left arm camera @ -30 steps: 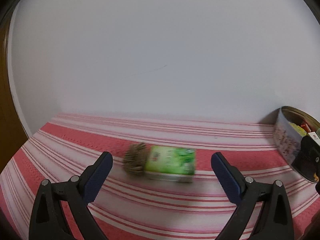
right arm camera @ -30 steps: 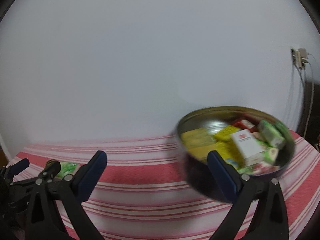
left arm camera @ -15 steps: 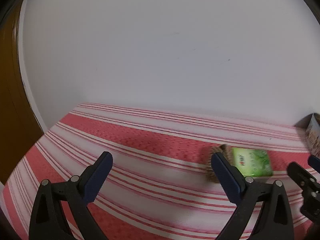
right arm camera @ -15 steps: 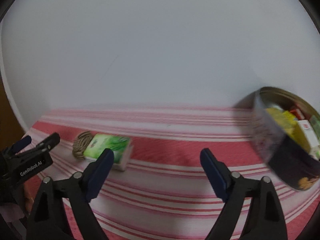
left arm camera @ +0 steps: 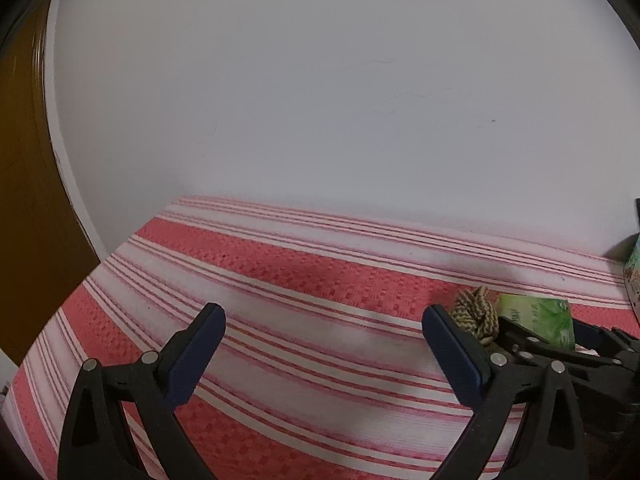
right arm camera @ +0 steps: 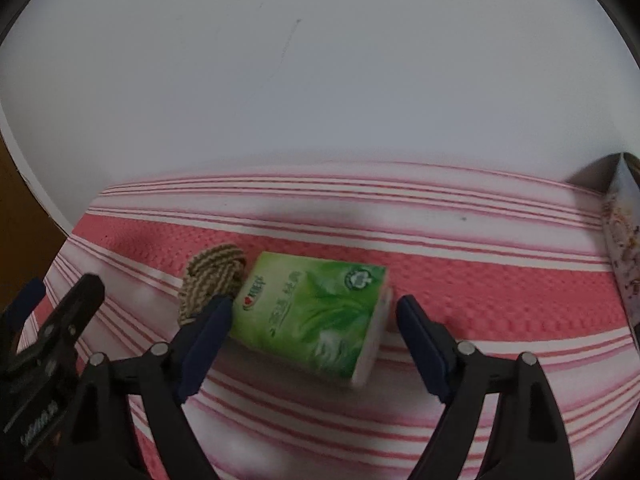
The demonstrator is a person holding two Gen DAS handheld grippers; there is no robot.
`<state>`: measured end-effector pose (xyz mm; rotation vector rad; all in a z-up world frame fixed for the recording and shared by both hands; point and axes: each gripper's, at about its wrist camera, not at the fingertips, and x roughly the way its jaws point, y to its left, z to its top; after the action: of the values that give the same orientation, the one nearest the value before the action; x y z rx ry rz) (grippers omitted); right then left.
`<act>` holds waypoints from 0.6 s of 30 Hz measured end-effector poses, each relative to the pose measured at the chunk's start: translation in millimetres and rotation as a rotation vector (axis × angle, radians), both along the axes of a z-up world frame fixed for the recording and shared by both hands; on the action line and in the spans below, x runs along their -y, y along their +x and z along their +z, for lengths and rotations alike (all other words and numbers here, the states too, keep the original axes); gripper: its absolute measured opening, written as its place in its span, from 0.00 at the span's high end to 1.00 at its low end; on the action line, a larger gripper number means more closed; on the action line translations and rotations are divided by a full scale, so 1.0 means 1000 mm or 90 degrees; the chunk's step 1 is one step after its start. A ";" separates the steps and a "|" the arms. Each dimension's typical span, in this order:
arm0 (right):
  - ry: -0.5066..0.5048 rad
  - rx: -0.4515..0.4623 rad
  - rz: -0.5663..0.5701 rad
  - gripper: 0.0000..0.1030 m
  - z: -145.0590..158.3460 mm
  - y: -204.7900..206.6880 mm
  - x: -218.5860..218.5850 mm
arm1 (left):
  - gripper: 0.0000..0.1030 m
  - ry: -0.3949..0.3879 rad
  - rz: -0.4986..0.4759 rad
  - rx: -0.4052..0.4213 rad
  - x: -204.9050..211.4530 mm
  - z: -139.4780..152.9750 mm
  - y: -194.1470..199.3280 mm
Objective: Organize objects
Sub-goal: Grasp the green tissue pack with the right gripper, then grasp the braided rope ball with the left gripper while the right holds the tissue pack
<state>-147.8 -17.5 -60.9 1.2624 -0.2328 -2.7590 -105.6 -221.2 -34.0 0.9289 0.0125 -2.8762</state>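
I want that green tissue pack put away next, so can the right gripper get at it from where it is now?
Probably yes. The right gripper is open, its fingers either side of the green tissue pack. The rope coil crowds the left finger.

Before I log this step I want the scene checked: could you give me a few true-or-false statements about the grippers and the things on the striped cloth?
1. The right gripper is open, its fingers either side of the green tissue pack. True.
2. The left gripper is shut on the rope coil. False: it is open, with only striped cloth between its fingers.
3. The rope coil lies right beside the tissue pack. True.
4. The tissue pack is lifted off the cloth. False: it lies flat on it.
5. The patterned tin stands between coil and pack. False: it is off at the right edge.
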 end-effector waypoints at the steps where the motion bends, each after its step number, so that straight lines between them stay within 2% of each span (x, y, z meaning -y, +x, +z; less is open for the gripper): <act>1: 0.008 0.006 -0.002 0.17 -0.001 -0.003 0.002 | 0.03 0.006 0.000 0.003 0.000 0.000 0.000; 2: 0.018 0.017 -0.002 0.14 -0.003 -0.007 0.004 | 0.03 0.012 0.001 0.007 0.001 -0.001 0.000; 5: 0.046 0.025 0.008 0.17 -0.001 -0.006 0.015 | 0.03 0.024 0.004 0.013 0.004 -0.003 -0.001; 10: 0.044 0.013 0.009 0.20 0.002 0.003 0.000 | 0.03 0.024 -0.023 0.012 -0.001 -0.002 -0.001; 14: 0.073 -0.048 0.007 0.20 0.016 0.021 -0.025 | 0.03 0.075 -0.085 0.012 -0.011 0.001 -0.001; 18: 0.108 -0.112 -0.004 0.20 0.033 0.053 -0.045 | 0.03 0.051 -0.102 0.019 -0.027 0.000 -0.013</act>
<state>-94.4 27.5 -28.1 1.0424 0.0124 -2.9264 -118.3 -194.0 -34.0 1.0319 0.0539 -3.0273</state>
